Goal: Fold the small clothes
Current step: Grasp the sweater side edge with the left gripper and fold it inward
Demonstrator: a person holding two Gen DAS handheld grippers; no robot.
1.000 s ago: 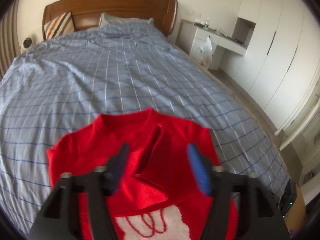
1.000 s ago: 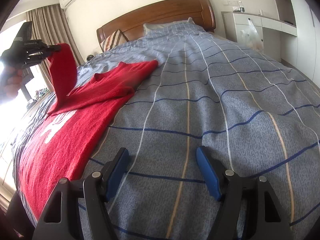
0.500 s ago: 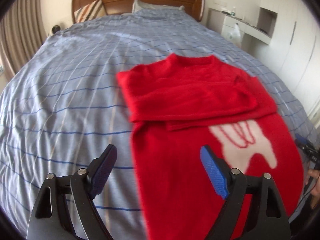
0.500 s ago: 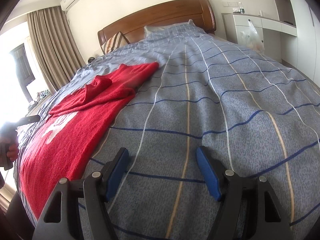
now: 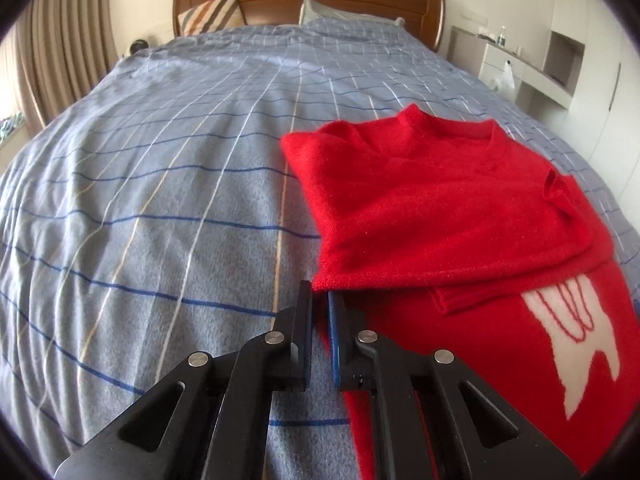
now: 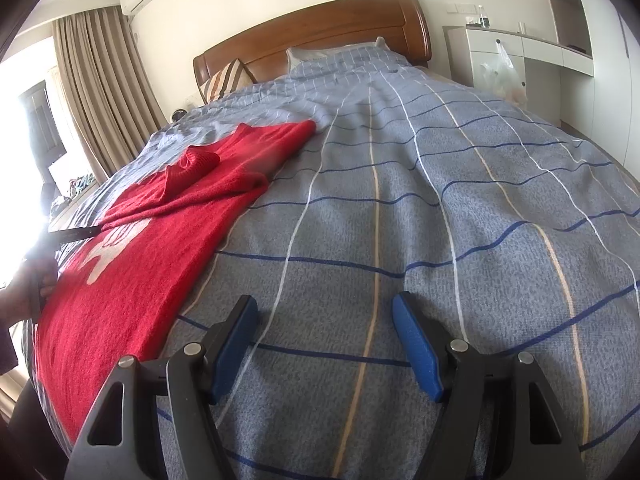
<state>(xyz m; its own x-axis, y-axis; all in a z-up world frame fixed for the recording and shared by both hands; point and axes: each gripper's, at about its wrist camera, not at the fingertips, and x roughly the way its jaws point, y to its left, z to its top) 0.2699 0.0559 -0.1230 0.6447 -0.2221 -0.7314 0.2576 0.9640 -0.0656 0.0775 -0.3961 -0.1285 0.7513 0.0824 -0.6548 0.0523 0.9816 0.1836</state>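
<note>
At left gripper (image 5: pixel 320 300) tips: jaws pinched together on red sweater (image 5: pixel 440 208) side edge, just under folded-over sleeve corner. Sweater spreads toward 2 o'clock from tips, long axis collar at 1 o'clock to hem at 5. Right gripper (image 6: pixel 326 344) jaws apart, empty, over blanket (image 6: pixel 400 200); sweater at its 10 o'clock, so left hand nearer.

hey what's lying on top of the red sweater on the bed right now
Only its own folded-over sleeves lie across the red sweater, partly covering the white design on the chest. Under the sweater is the checked bedspread; whatever the folds hide cannot be seen.
</note>
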